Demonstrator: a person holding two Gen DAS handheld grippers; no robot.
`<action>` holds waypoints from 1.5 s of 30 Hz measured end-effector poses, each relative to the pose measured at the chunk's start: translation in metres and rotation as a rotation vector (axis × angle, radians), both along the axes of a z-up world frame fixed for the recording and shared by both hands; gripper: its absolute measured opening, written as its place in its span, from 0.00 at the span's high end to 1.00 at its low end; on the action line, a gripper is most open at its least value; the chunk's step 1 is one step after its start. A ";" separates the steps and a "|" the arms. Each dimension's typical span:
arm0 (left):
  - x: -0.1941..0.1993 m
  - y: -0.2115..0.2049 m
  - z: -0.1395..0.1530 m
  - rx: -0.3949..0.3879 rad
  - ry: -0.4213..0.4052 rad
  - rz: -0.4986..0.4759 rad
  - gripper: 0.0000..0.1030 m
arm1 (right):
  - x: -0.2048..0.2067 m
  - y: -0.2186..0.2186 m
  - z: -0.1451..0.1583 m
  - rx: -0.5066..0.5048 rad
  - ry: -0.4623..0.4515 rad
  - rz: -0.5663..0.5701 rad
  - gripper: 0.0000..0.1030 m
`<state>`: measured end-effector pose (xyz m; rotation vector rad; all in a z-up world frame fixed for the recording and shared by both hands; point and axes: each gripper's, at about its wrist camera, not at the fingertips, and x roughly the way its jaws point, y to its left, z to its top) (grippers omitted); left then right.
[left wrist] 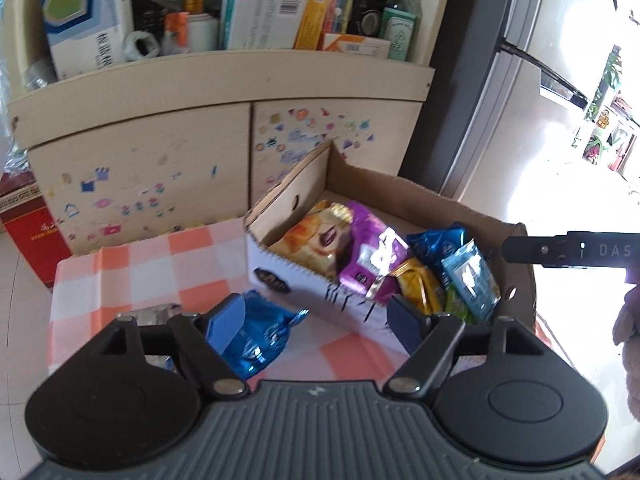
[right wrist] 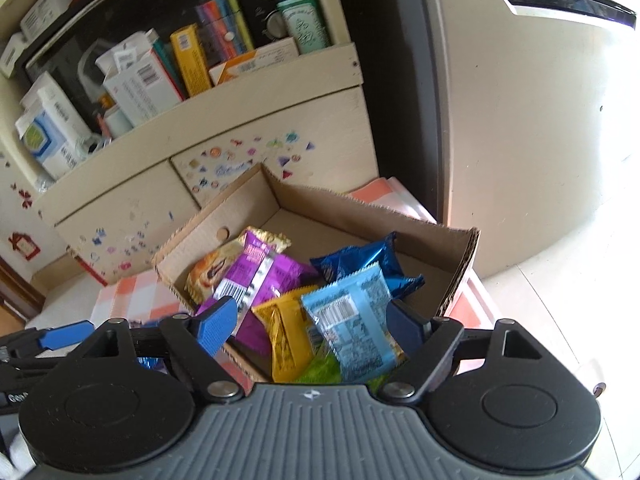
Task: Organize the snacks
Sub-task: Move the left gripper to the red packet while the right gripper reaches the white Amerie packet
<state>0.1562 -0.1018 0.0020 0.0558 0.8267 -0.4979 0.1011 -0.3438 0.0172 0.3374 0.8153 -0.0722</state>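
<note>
Open right gripper (right wrist: 310, 326) over cardboard box (right wrist: 460, 276) of snacks.
Between the fingers: light blue packet (right wrist: 354, 316) and yellow packet (right wrist: 286, 340) (purple packet (right wrist: 260, 276) beyond left finger).

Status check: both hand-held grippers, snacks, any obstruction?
Left hand-held gripper open, empty. Right hand-held gripper open over cardboard box. Blue snack packet loose on checkered cloth. Nothing blocking.

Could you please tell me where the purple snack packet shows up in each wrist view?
Left wrist: purple snack packet right of centre, in the cardboard box.
Right wrist: purple snack packet left of centre, beside the gold packet.
Shared landmark: the stickered cabinet door behind the box.
</note>
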 end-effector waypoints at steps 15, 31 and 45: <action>-0.013 0.052 -0.023 0.083 0.051 0.028 0.21 | -0.033 0.016 -0.011 -0.042 0.053 0.058 0.15; -0.013 0.085 -0.063 0.218 0.158 0.024 0.21 | -0.057 0.038 -0.039 -0.029 0.191 0.185 0.14; -0.013 0.111 -0.074 0.140 0.325 0.100 0.20 | -0.053 0.058 -0.078 -0.145 0.361 0.291 0.14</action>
